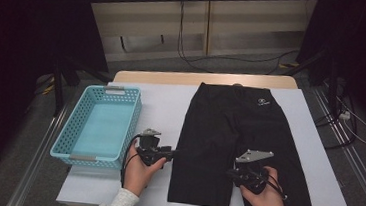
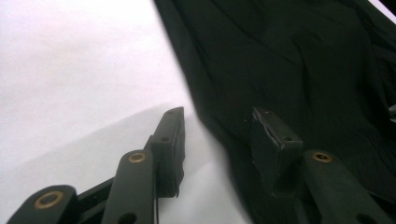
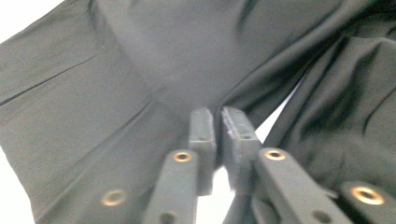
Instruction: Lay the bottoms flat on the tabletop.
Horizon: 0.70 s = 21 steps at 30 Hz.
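Observation:
A pair of black shorts lies flat on the white-covered table, waistband at the far side, legs toward me. My left gripper is at the outer edge of the left leg. Its jaws stand open in the left gripper view, one over the white table and one over the black fabric. My right gripper is at the slit between the two legs. In the right gripper view its jaws are almost together, pinching the inner edge of the dark cloth.
A light blue plastic basket stands on the left of the table with nothing in it, close to my left hand. Bare white table lies between basket and shorts. Cables run across the floor beyond the table's far edge.

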### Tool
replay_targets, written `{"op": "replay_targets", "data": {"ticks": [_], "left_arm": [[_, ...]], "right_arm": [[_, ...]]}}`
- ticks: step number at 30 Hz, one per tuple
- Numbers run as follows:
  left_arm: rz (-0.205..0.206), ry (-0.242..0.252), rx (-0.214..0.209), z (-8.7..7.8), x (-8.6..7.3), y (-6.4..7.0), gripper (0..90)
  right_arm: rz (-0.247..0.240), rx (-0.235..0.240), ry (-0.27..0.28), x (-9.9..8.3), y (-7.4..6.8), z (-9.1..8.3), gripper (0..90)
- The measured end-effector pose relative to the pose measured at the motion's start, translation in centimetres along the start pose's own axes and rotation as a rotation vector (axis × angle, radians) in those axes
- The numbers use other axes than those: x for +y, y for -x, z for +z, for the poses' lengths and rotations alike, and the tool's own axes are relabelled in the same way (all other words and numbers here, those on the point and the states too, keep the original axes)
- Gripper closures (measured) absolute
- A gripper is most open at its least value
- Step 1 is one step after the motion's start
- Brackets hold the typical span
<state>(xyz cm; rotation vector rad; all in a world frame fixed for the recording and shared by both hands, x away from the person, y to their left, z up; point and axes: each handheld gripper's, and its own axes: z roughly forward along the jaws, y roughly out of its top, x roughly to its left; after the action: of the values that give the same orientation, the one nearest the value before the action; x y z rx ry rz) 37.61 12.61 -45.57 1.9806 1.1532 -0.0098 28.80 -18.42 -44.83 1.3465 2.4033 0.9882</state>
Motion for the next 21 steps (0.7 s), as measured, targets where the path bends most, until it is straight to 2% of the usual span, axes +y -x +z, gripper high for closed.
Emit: {"op": "replay_targets", "data": {"ticks": [2,3,4,7,9,12,18,21], "left_arm": [[-0.004,-0.032,-0.034,0.2,-0.2,0.6,67.1],[0.016,-0.047,-0.033,0.3,-0.2,1.0,72.4],[0.018,-0.060,-0.034,0.4,-0.2,1.2,77.4],[0.001,-0.086,-0.037,0.5,-0.2,1.5,87.9],[-0.014,-0.103,-0.037,0.2,-0.1,1.4,89.2],[-0.030,-0.101,-0.042,-0.4,0.0,1.2,89.4],[-0.028,-0.114,-0.036,-0.9,-0.2,1.1,89.2],[-0.025,-0.105,-0.032,-1.0,-0.2,0.9,88.6]], "right_arm": [[-0.013,0.001,-0.002,0.1,-0.2,0.0,87.5],[-0.017,0.004,-0.004,0.1,-0.2,0.1,87.8],[-0.018,0.008,-0.006,0.1,-0.2,0.1,87.9],[-0.009,0.023,-0.007,0.1,-0.3,0.0,88.5],[-0.003,0.039,-0.003,0.0,-0.2,-0.2,89.6],[0.017,0.065,0.001,-0.1,-0.1,-0.4,89.7],[0.019,0.088,-0.008,-0.1,-0.5,-0.4,89.8],[0.009,0.098,-0.008,-0.1,-0.8,-0.2,89.7]]}}
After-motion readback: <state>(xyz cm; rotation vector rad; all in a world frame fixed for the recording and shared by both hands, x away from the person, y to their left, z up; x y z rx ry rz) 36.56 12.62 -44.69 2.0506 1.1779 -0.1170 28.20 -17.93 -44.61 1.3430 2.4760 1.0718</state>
